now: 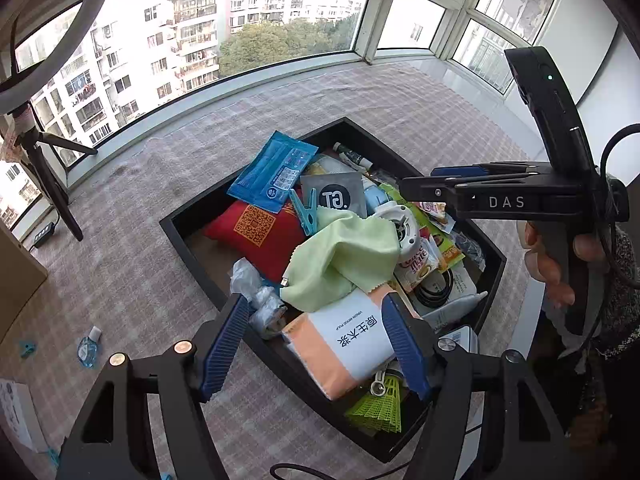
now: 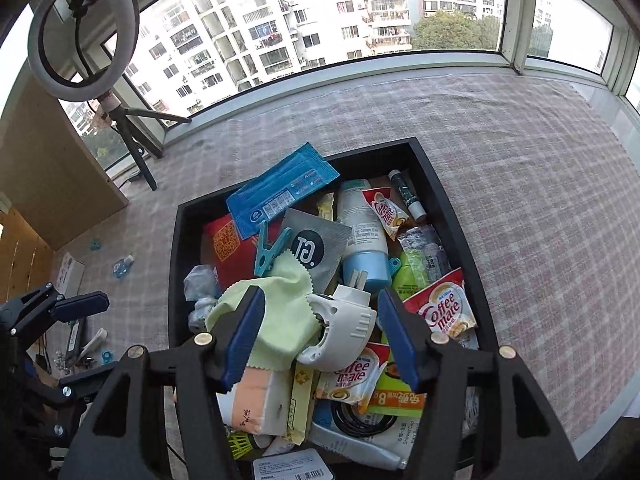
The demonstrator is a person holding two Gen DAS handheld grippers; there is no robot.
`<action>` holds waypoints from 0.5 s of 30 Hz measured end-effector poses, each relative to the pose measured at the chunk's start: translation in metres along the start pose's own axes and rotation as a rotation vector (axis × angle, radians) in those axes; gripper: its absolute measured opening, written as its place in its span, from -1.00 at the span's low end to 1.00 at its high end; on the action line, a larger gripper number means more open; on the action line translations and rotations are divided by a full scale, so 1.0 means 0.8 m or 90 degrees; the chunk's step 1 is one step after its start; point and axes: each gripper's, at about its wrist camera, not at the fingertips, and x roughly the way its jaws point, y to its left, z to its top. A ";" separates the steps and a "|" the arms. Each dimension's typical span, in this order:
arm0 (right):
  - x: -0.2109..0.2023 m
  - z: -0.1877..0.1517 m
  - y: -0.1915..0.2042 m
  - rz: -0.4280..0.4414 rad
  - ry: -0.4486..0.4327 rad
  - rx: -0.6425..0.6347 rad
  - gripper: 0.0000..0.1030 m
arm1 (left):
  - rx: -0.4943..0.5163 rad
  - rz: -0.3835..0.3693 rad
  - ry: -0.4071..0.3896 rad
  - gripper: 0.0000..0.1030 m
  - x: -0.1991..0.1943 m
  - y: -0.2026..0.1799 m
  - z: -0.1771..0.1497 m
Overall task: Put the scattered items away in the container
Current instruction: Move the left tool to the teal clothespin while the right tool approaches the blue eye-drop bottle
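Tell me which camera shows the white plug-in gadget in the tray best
The right wrist view. There the white gadget lies near, between the open right tool fingers, with its prongs and ribbed shell visible. In the left wrist view it sits further off, partly covered by the green cloth.

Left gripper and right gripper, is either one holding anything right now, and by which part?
Nothing is held. The left gripper is open above the tissue pack, and the right gripper is open over the white plug-in device, pads clear of both.

High-rise apartment sunroom: bay windows [image 2: 320, 20], ring light [image 2: 82, 34] (tripod-mounted).
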 end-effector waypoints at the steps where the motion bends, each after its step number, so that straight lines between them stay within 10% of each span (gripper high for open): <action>1: 0.005 0.002 0.013 0.011 0.005 -0.016 0.13 | -0.013 0.007 0.000 0.28 -0.003 0.015 -0.005; 15: 0.111 0.020 0.248 0.136 0.128 -0.211 0.12 | -0.274 0.196 0.015 0.28 -0.061 0.294 -0.116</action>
